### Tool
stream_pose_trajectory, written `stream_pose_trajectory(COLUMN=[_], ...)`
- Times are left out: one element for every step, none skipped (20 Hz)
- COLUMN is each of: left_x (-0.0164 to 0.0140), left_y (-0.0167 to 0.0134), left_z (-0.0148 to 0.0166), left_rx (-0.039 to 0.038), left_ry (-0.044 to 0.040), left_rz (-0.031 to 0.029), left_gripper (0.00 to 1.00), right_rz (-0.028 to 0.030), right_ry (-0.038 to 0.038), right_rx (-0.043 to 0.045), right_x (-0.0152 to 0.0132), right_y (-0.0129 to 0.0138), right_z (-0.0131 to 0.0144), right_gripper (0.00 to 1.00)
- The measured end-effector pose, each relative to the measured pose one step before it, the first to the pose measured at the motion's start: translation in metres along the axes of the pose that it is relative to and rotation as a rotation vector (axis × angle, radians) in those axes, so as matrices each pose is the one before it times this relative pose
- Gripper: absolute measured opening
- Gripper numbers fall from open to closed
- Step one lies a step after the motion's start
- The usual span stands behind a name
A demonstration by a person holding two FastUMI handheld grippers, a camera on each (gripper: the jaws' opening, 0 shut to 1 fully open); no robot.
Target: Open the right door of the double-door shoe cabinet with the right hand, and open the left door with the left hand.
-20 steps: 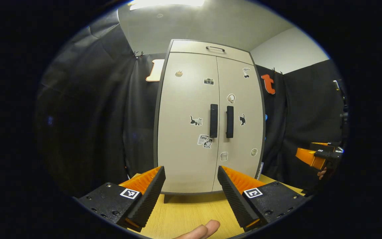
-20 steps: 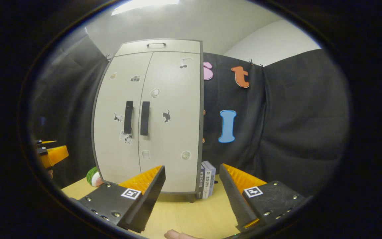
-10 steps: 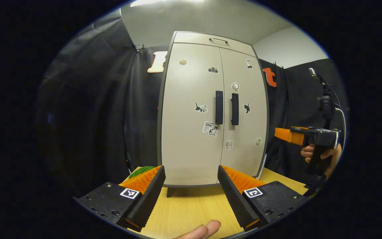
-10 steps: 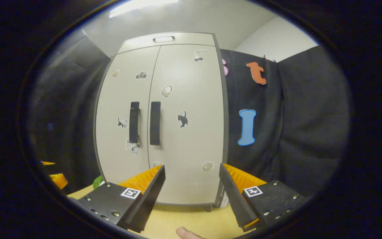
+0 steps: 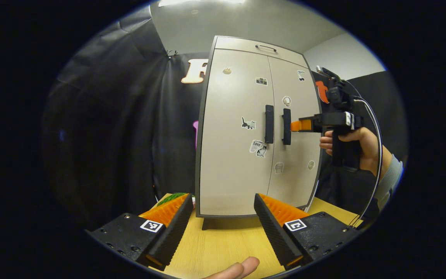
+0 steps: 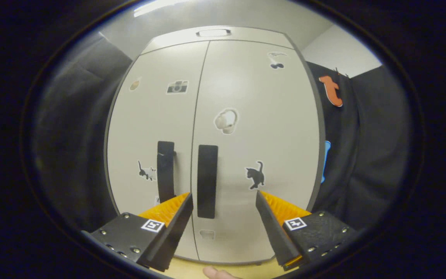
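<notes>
Beige and closed, the shoe cabinet [image 5: 258, 131] stands upright on the far part of the wooden tabletop [image 5: 223, 244], both doors flush and dotted with small stickers. Its left door [image 5: 234, 128] and right door [image 5: 292, 131] meet at a centre seam, with the left handle [image 5: 269, 124] and right handle [image 5: 286, 126] as dark vertical bars just beside each other on either side of it.

From the left gripper view, the left gripper [image 5: 223, 217] hangs over the near tabletop with its fingers spread wide, holding nothing, well apart from the cabinet. A fingertip [image 5: 242, 269] of the holding hand shows at the bottom edge. A green object [image 5: 170, 198] lies on the tabletop at the cabinet's left foot.

Farther right, the right gripper [image 5: 299, 125] is held level by a hand [image 5: 356, 149] in a grey sleeve [image 5: 389, 180], its tip just beside the right handle; whether it touches cannot be told.

From the right gripper view, the right gripper [image 6: 225, 211] is spread, nothing between its fingers, close before the right door [image 6: 254, 147], with the right handle [image 6: 207, 180] rising above the gap, nearer the left finger.
</notes>
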State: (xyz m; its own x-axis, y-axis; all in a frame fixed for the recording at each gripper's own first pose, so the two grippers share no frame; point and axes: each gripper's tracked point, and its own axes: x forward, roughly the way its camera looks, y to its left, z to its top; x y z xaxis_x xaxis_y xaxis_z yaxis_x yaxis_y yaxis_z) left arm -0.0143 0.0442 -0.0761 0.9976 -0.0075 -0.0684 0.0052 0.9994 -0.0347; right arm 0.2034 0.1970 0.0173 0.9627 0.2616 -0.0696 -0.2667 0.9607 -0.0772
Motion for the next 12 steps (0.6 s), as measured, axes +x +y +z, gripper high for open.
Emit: stream_pose_trajectory(left_x=[0.00061,0.00092,0.00135,0.00066,0.00162,0.00133,-0.00013,0.00119,-0.0001,-0.00016,0.00033,-0.00098], left_y=[0.00433,0.00418,0.00417,0.00614,0.00578,0.00416,0.0034,0.00143,0.00068,0.00151,0.0015,0.00068], left_z=[-0.00049,-0.00226,-0.00232,-0.00301,-0.00151,-0.00189,-0.00084,-0.00053,-0.00231,0.00003,-0.00009,0.0013], left_rx=[-0.00469,-0.00397,-0.00182,0.0011,0.0036,0.00165,-0.00061,0.0,0.00275,0.00172,0.00275,0.00254], left_ry=[-0.00176,0.00037,0.00539,0.00677,0.00707,0.00493,0.00179,0.00176,0.00295,0.00261,0.00073,-0.00269], left_rz=[0.00314,0.00099,0.00418,0.00922,0.01082,0.00859,0.00478,-0.00125,-0.00296,0.00236,0.00334,0.0012], left_gripper=[0.99,0.98,0.98,0.98,0.98,0.98,0.99,0.99,0.99,0.99,0.99,0.99], right_rz=[-0.02781,-0.02958,-0.01818,0.00637,-0.00303,-0.02245,-0.01487,0.00928,0.01732,0.01976,-0.00443,0.00235], right_ry=[-0.00179,0.00318,0.00411,-0.0116,-0.01071,-0.00562,-0.00113,0.00452,0.0163,0.02107,0.01233,-0.01626], right_rx=[-0.00963,0.00606,0.00888,0.02527,0.03026,0.02385,0.01144,0.00924,0.00047,-0.00635,-0.01113,0.0121], right_x=[0.00741,0.00593,0.00607,0.00569,0.00574,0.00533,0.00505,0.00509,0.0034,0.00267,-0.00079,-0.00095], right_y=[0.00049,0.00054,0.00212,0.00441,0.00123,-0.00431,-0.0038,0.00244,0.00321,0.00277,-0.00075,-0.00179], right_z=[0.00102,-0.00013,-0.00052,0.00324,0.00353,0.00324,0.00145,0.00036,-0.00371,-0.00483,-0.00331,0.00612], right_gripper=[0.95,0.96,0.96,0.96,0.95,0.95,0.94,0.96,0.97,0.97,0.97,0.9])
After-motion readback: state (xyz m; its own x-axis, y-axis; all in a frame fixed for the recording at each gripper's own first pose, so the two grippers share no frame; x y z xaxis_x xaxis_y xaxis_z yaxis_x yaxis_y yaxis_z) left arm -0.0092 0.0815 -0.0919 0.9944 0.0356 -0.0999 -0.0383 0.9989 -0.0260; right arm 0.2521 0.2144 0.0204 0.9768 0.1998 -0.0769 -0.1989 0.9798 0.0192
